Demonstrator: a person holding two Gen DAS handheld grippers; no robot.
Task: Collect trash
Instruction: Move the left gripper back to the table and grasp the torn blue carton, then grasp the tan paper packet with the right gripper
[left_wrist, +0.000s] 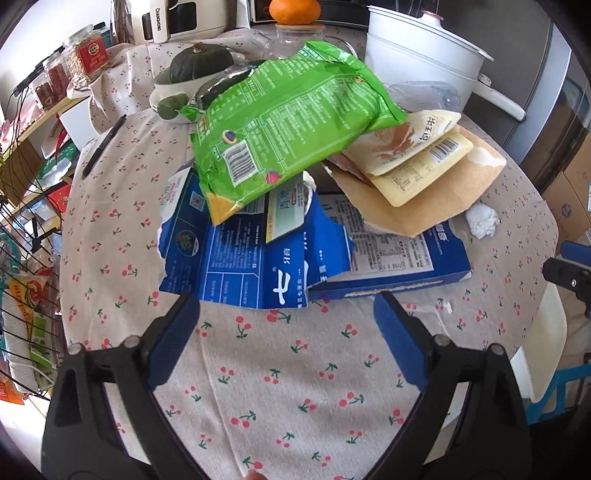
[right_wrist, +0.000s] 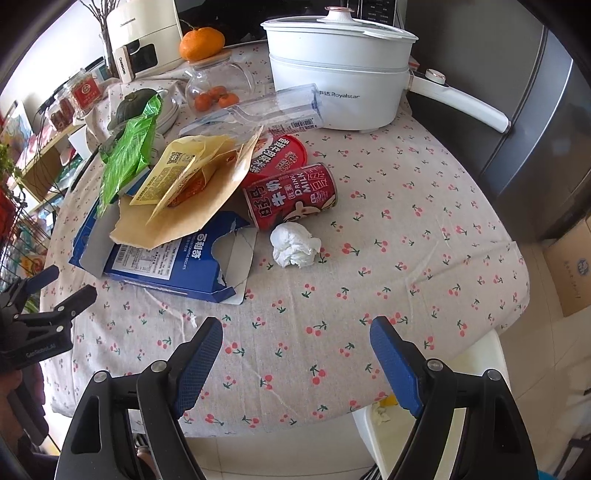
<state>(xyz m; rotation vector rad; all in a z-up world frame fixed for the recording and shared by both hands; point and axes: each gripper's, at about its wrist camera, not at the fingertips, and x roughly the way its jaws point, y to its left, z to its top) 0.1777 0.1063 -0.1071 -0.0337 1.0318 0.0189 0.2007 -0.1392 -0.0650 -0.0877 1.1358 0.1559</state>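
Observation:
Trash is heaped on a cherry-print tablecloth. A green snack bag lies on torn blue cartons, with yellow sachets on a brown cardboard piece beside it. My left gripper hovers open just in front of the blue cartons, nothing between its fingers. In the right wrist view a crumpled white tissue lies before a red milk can, near the blue carton and a clear plastic bottle. My right gripper is open over bare cloth in front of the tissue.
A white electric pot stands at the back with a glass jar of small oranges and a dark squash in a bowl. A wire rack lines the left. The table edge drops off at the right by a grey fridge.

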